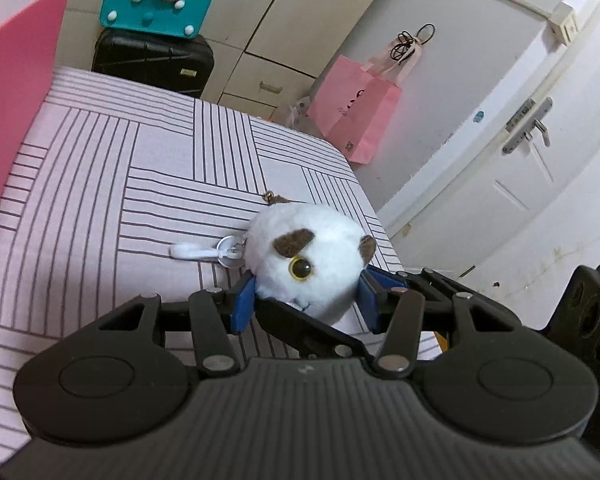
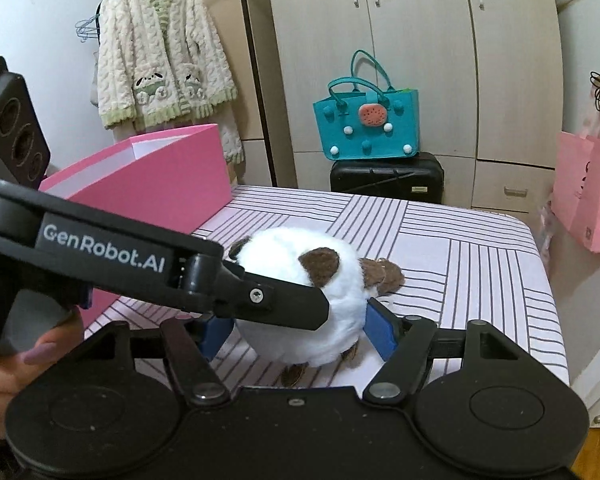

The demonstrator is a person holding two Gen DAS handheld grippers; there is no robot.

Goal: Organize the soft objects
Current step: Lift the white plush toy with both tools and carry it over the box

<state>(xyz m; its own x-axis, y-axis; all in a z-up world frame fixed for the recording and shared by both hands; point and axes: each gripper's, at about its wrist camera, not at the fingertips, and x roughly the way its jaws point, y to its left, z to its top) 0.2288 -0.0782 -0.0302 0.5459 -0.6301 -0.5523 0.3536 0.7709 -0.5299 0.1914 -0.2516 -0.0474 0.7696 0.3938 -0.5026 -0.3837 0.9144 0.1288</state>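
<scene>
Gripping one white plush [image 1: 306, 252] from both sides, the left tool [image 1: 307, 296] and right tool [image 2: 300, 330] each press blue pads into its fur, the right set wider. It sits near the bed's [image 1: 100, 184] corner by the door side, its keyring [image 1: 230, 254] lying on the sheet. Uneven pulls could twist it loose, or the ring could snag. The pink box [image 2: 160, 176] stands by the far edge; open sheet lies between

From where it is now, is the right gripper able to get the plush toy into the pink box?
Probably yes: the right gripper and left gripper both clasp the plush toy, and the open pink box stands close by, unobstructed.
</scene>
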